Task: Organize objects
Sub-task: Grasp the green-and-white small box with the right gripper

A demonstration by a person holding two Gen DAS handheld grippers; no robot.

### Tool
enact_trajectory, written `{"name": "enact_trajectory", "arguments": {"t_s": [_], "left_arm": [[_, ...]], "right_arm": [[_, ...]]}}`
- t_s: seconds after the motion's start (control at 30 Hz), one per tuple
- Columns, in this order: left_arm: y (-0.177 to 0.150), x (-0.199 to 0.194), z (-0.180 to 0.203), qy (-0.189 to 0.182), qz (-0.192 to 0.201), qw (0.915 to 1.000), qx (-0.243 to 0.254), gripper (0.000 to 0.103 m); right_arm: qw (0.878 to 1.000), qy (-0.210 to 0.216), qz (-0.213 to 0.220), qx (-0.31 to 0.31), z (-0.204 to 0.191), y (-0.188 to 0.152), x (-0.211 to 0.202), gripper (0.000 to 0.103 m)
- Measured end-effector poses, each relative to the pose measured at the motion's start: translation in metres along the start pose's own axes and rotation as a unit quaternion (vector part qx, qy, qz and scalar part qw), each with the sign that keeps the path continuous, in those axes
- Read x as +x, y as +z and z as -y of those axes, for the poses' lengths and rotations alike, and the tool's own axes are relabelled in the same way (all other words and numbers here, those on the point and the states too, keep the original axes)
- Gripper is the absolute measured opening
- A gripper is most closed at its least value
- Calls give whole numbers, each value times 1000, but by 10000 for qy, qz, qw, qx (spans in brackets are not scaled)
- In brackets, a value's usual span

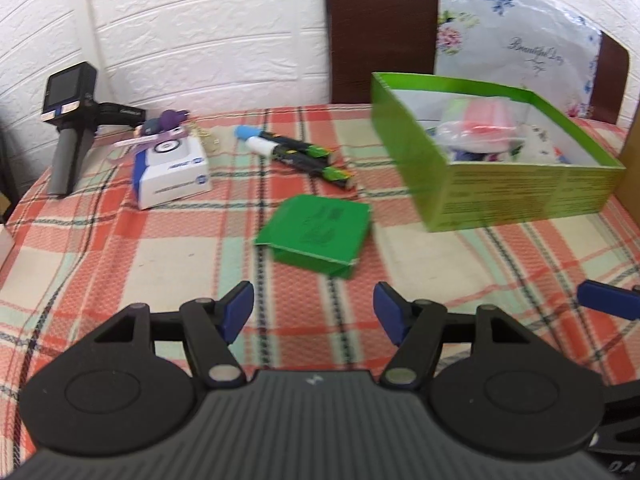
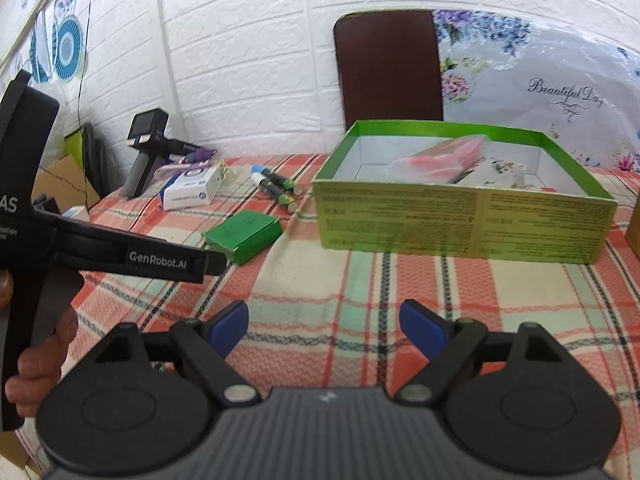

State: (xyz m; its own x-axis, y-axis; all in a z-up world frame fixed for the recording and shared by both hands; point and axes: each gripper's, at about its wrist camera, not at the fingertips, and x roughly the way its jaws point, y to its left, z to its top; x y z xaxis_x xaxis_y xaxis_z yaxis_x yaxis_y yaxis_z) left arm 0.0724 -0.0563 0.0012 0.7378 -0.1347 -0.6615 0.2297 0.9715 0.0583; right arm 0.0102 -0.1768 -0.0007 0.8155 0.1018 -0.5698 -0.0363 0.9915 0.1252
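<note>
A small green box (image 1: 316, 232) lies on the plaid tablecloth just ahead of my left gripper (image 1: 313, 316), which is open and empty. It also shows in the right wrist view (image 2: 244, 234). Two markers (image 1: 298, 156) lie behind it, also in the right wrist view (image 2: 276, 186). A white and blue box (image 1: 172, 176) sits to the left. A large open green box (image 1: 496, 160) holding a pink packet (image 1: 484, 120) stands at the right, and shows in the right wrist view (image 2: 460, 208). My right gripper (image 2: 324, 332) is open and empty, in front of that box.
A black handheld device (image 1: 70, 128) stands at the far left by the white brick wall. A brown chair back (image 1: 380, 28) and a floral bag (image 1: 520, 40) are behind the table. The left gripper's body (image 2: 120, 256) crosses the left of the right wrist view.
</note>
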Motion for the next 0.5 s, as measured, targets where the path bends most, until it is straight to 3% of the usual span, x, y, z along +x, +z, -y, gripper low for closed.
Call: {"name": "enact_trajectory", "arguments": {"t_s": [0.3, 0.5], "left_arm": [[-17, 20, -59, 382, -127, 9981, -475, 70], [-33, 20, -108, 740, 308, 9941, -736, 82]], "right_arm": [[9993, 187, -292, -165, -18, 0, 20, 86], [9966, 398, -402, -591, -46, 14, 50, 86]]}}
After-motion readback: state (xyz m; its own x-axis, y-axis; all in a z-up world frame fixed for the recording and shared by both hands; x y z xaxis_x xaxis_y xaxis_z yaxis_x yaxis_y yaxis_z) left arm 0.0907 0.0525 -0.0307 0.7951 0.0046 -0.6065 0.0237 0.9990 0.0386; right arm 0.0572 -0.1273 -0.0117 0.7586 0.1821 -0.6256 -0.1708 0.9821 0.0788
